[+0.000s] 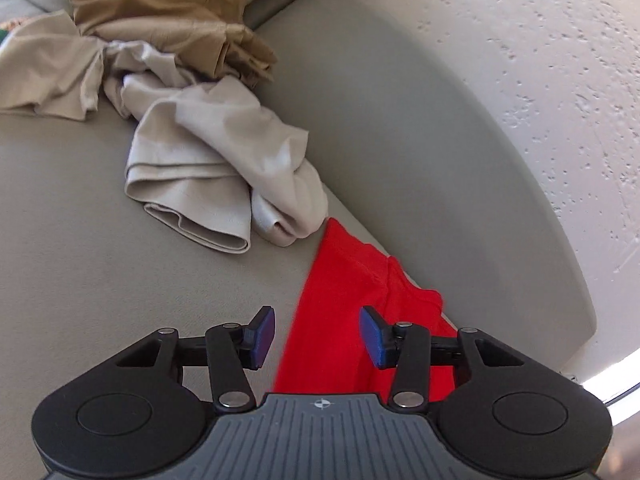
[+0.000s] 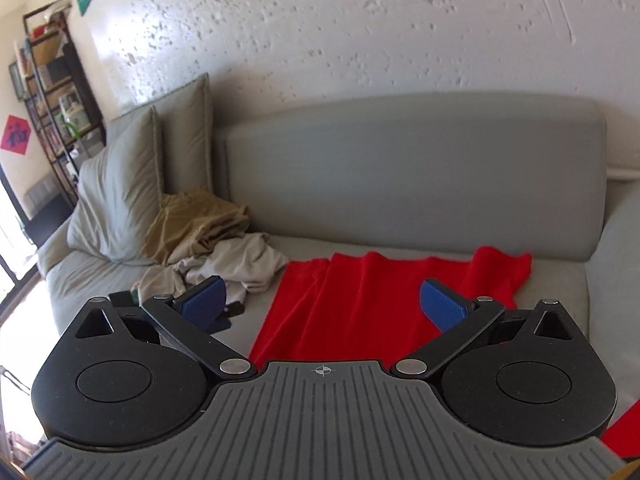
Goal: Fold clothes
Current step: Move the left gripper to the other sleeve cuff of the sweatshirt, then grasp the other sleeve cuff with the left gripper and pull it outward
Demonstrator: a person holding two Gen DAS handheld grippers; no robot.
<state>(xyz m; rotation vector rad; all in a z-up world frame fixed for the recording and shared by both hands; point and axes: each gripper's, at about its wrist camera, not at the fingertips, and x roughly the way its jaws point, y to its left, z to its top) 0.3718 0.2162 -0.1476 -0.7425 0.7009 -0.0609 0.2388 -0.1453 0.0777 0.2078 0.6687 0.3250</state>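
**Red garment spread on sofa, both grippers empty above it**

Red garment [image 2: 372, 300] lies spread on the sofa seat [image 2: 560, 280], its far edge rumpled up against the backrest [image 2: 400, 168], its near edge running out of view under the right gripper [image 2: 322, 300]. Towards the seat's left end: a cream garment [image 1: 208, 168] crumpled just beside the red one, a tan garment [image 1: 160, 16] heaped behind it, cushions [image 2: 120, 184] beyond.

Right gripper: fingers [image 2: 444, 304] spread fully wide, released, nothing between them. Left gripper [image 1: 316, 336]: fingers partly apart, grasping nothing, hanging over the red cloth's left edge (no contact that I can make out).

Step in hand, as I judge it: taking hold for the first fold. Best done by pinching one layer only at each side edge, matching corners, lifting both together, keeping the cloth taut so ridges flatten. Keep clear of the cream garment.
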